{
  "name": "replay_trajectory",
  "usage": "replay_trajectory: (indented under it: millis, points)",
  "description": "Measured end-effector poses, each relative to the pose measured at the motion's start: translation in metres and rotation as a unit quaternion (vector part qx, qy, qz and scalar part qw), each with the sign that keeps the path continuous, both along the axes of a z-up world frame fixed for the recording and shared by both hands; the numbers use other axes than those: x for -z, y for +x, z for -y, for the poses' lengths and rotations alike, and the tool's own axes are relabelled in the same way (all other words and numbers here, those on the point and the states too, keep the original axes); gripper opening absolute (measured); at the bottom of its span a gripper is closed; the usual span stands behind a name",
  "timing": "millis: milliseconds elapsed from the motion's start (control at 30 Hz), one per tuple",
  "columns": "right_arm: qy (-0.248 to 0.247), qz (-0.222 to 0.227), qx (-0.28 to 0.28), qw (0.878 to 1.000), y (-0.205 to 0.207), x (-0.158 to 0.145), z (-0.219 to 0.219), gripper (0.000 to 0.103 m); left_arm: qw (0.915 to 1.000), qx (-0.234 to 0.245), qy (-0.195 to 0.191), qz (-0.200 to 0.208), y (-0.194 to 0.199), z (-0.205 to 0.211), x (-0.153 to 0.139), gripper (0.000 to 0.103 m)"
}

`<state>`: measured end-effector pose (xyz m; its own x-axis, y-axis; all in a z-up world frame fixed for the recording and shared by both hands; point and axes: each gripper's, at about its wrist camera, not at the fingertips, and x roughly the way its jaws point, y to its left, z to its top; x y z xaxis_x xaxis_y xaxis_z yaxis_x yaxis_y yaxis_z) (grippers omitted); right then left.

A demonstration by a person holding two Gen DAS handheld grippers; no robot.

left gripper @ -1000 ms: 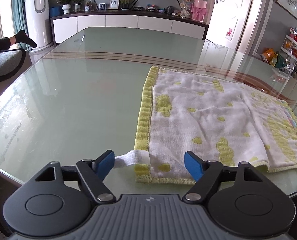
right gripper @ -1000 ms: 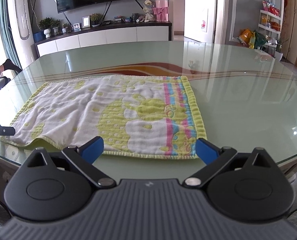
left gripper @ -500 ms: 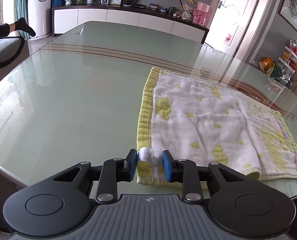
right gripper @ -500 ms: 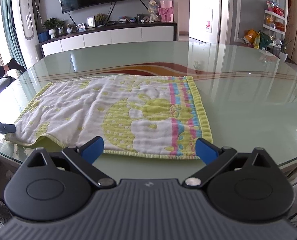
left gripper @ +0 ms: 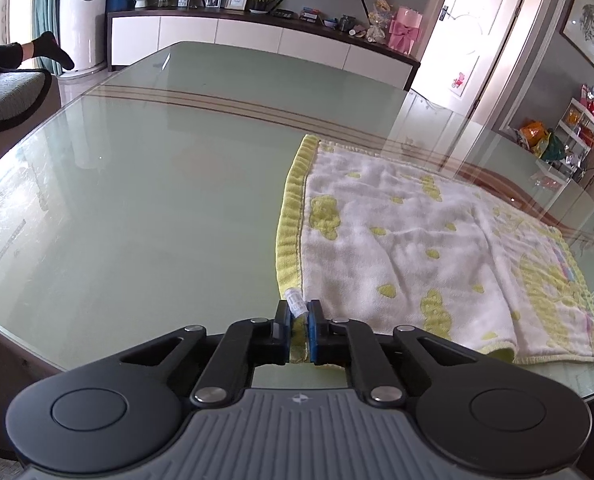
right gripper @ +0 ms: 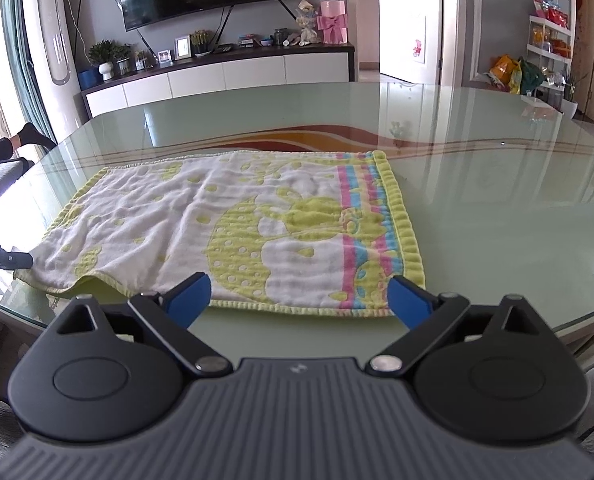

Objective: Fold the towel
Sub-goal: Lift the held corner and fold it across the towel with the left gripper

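A white towel (left gripper: pixel 417 248) with yellow border and yellow pattern lies flat on the glass table (left gripper: pixel 137 200). My left gripper (left gripper: pixel 299 330) is shut on the towel's near left corner, with its white label (left gripper: pixel 296 302) sticking up between the blue pads. In the right wrist view the towel (right gripper: pixel 233 228) shows a pink and blue stripe at its right end. My right gripper (right gripper: pixel 299 292) is open and empty, just before the towel's near edge, toward its right end. The left gripper's tip (right gripper: pixel 5 260) shows at the towel's left corner.
The table's near rim (right gripper: pixel 497 320) runs just under both grippers. A white TV cabinet (right gripper: pixel 225 76) with plants and a pink box stands beyond the table. A person's socked foot (left gripper: pixel 51 50) and a sofa are at far left.
My left gripper's jaws have closed from wide open onto the towel's near left corner and label. My right gripper stays open and has edged slightly closer to the towel.
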<state>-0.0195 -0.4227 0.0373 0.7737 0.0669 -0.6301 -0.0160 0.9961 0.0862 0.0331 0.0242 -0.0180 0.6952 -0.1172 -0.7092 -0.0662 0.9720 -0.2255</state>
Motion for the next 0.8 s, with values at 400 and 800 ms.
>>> replay_trajectory:
  millis: [400,800]
  points:
    - [0.009,-0.011,-0.002,1.0,0.004,0.002,0.003,0.089,0.9982,0.043,0.0,0.042,0.009,0.027,-0.03,0.009]
    - [0.019,-0.012,-0.007,1.0,0.003,0.004,0.01,0.089,0.9881,0.143,0.013,0.056,0.028,0.106,-0.039,0.009]
